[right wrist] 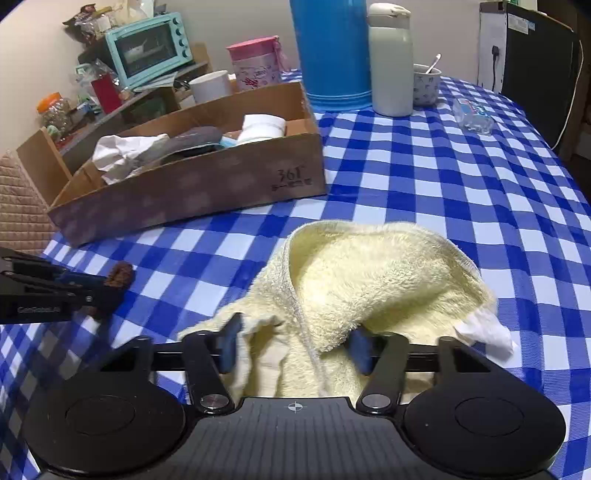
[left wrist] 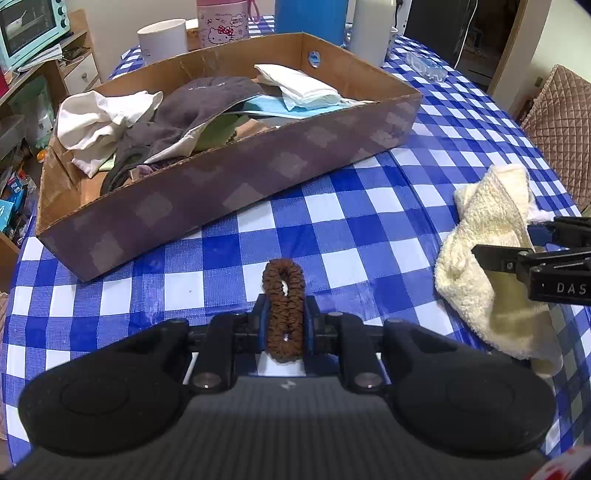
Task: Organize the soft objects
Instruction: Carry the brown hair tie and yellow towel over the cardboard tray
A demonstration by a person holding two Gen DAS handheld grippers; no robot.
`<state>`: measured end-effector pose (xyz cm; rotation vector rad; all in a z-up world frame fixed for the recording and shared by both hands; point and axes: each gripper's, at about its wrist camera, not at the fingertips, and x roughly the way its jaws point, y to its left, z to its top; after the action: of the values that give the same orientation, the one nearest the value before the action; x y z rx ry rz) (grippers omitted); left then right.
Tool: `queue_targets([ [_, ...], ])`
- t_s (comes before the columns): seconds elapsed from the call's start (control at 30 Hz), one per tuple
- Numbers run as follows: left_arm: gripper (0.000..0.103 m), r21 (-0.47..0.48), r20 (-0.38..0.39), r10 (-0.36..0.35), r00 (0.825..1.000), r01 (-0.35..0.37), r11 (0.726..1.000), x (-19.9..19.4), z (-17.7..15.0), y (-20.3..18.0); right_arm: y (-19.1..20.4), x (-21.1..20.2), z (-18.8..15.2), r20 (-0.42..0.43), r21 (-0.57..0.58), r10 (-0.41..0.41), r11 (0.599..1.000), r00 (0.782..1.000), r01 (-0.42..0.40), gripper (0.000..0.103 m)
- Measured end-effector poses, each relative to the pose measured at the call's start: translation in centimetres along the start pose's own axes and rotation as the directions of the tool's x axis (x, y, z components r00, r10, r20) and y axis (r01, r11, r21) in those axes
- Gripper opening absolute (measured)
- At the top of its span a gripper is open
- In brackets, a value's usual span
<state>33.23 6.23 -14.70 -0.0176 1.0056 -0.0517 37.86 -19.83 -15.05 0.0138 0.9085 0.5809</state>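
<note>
A brown scrunchie [left wrist: 283, 310] is clamped between the blue pads of the left tongs [left wrist: 284, 317], its loop squeezed narrow and standing upright at the centre of the left wrist view, above the blue-and-white checked table [left wrist: 351, 221]. In the right wrist view the same scrunchie [right wrist: 120, 275] is seen at nine o'clock, held at the tip of the left tongs [right wrist: 110, 284]. The right tongs [right wrist: 295, 347] are spread apart around a pale yellow towel [right wrist: 369, 280], whose crumpled folds are bunched between the two blue pads [right wrist: 229, 343] and heaped up toward twelve o'clock; whether the pads are pressing the cloth cannot be told. In the left wrist view that towel [left wrist: 491, 258] lies on the table at three o'clock, with the right tongs [left wrist: 509, 243] reaching onto it from the right edge. A shallow cardboard box [left wrist: 236, 192] is set on the table at eleven o'clock in the left view, well apart from both tongs, and holds a white cloth [left wrist: 99, 122], a grey garment [left wrist: 195, 107], blue face masks [left wrist: 273, 107] and a folded white pad [left wrist: 295, 81]. Behind the box, at twelve o'clock, a white mug [left wrist: 162, 40], a pink bottle [left wrist: 223, 22], a blue thermos [right wrist: 332, 51] and a pale flask [right wrist: 389, 59] are stood on the table.
</note>
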Motion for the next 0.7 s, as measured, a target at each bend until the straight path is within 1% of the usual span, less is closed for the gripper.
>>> queue_targets([
  [0.13, 0.017, 0.006, -0.008, -0.004, 1.000, 0.004, 1.000, -0.2, -0.2, -0.2, 0.3, -0.3, -0.1, 0.000, 0.023, 0.015, 1.000, 1.000, -0.015, 0.036],
  [0.17, 0.016, 0.006, -0.010, -0.004, 1.000, 0.004, 1.000, -0.3, -0.3, -0.2, 0.5, -0.4, -0.2, 0.001, 0.022, 0.012, 1.000, 1.000, -0.012, 0.033],
  [0.23, 0.016, 0.008, -0.013, -0.003, 1.000, 0.003, 1.000, -0.4, -0.4, -0.2, 1.0, -0.5, -0.2, 0.005, 0.009, 0.000, 1.000, 1.000, 0.000, 0.031],
  [0.37, 0.016, 0.010, -0.008, 0.006, 1.000, -0.006, 1.000, -1.1, -0.5, -0.1, 1.3, -0.8, -0.1, 0.005, 0.017, -0.008, 1.000, 1.000, 0.008, 0.029],
  [0.7, 0.016, 0.001, 0.012, 0.030, 0.999, -0.030, 1.000, -3.2, -0.5, 0.3, 2.0, -2.3, 0.2, 0.020, 0.011, 0.007, 1.000, 1.000, -0.008, 0.029],
])
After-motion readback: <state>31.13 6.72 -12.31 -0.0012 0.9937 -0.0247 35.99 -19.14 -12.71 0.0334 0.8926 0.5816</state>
